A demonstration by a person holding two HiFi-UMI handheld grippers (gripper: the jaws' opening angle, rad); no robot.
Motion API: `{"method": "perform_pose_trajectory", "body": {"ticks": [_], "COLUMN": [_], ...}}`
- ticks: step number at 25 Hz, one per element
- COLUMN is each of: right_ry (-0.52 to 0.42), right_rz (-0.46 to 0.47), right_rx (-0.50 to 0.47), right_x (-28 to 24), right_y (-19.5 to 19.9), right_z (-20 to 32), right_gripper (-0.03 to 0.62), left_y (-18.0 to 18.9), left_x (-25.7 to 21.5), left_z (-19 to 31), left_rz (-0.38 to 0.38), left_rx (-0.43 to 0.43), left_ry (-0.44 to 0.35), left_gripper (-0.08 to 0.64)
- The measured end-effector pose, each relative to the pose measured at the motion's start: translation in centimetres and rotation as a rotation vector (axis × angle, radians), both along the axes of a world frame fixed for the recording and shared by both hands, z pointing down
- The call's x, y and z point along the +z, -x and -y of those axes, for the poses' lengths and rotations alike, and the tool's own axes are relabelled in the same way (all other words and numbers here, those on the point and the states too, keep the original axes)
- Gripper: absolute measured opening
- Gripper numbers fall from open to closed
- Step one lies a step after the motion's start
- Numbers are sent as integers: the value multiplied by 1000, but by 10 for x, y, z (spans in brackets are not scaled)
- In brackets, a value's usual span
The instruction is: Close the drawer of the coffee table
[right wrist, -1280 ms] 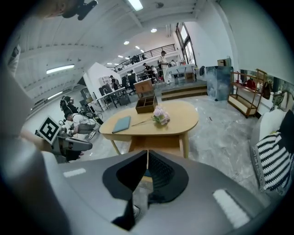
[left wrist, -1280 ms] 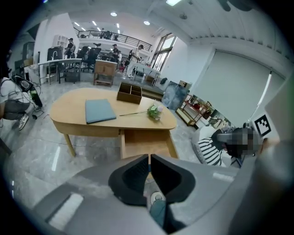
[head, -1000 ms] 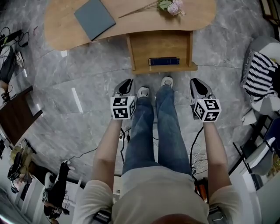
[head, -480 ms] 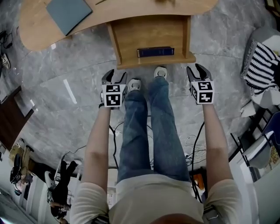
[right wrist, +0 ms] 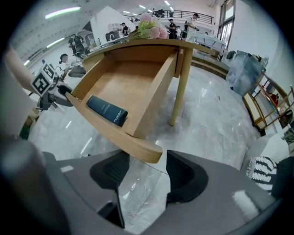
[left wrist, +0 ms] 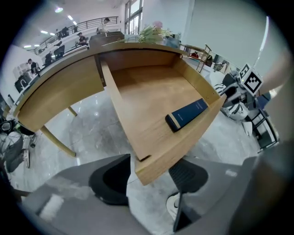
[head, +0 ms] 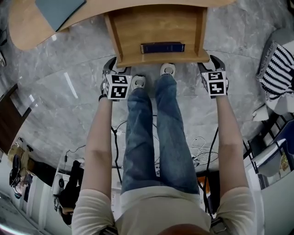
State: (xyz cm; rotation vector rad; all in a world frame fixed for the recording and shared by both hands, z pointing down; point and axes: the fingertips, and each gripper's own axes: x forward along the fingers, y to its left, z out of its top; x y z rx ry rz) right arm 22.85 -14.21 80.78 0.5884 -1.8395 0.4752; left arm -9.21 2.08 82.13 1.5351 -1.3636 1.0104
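Observation:
The coffee table's [head: 27,27] wooden drawer [head: 158,27] is pulled out toward me, with a dark blue box [head: 162,47] lying against its front panel. My left gripper [head: 110,64] hangs at the drawer's front left corner and my right gripper [head: 216,60] at its front right corner, both pointing steeply down. The jaws of both have just been opening and stand wide. In the left gripper view the drawer's corner [left wrist: 154,167] sits between the left gripper's [left wrist: 149,179] pads, untouched. In the right gripper view the rounded corner [right wrist: 147,153] lies between the right gripper's [right wrist: 147,176] pads the same way.
The person's legs and white shoes [head: 167,69] stand between the grippers, right before the drawer front. A grey-blue book [head: 57,9] lies on the tabletop. A striped cloth [head: 278,73] sits at the right, cables [head: 202,147] trail on the marble floor, and a table leg [right wrist: 181,87] stands right of the drawer.
Both grippers have dropped and gone forward to the drawer's front corners. Their jaws went from nearly shut to wide. The drawer itself has not moved.

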Motion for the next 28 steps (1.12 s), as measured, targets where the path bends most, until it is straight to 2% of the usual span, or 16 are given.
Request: {"method": "perform_pose_trajectory", "body": {"ticks": [5, 15, 21, 28], "right_ry": [21, 30, 43, 51], "right_rz": [-14, -49, -50, -37], "right_rx": [-63, -33, -23, -17], "right_x": [3, -1, -17, -42], "right_y": [11, 10, 11, 9], "right_z": [4, 2, 5, 5], "right_gripper": [243, 227, 227, 227], "left_y": [-4, -4, -3, -5], "left_x": [2, -5, -22, -48], "left_z": [3, 0, 2, 3], "left_rz": [21, 65, 41, 34], "left_rx": [36, 25, 23, 20], "left_ry": [25, 74, 93, 79], "left_gripper": [242, 236, 236, 236]}}
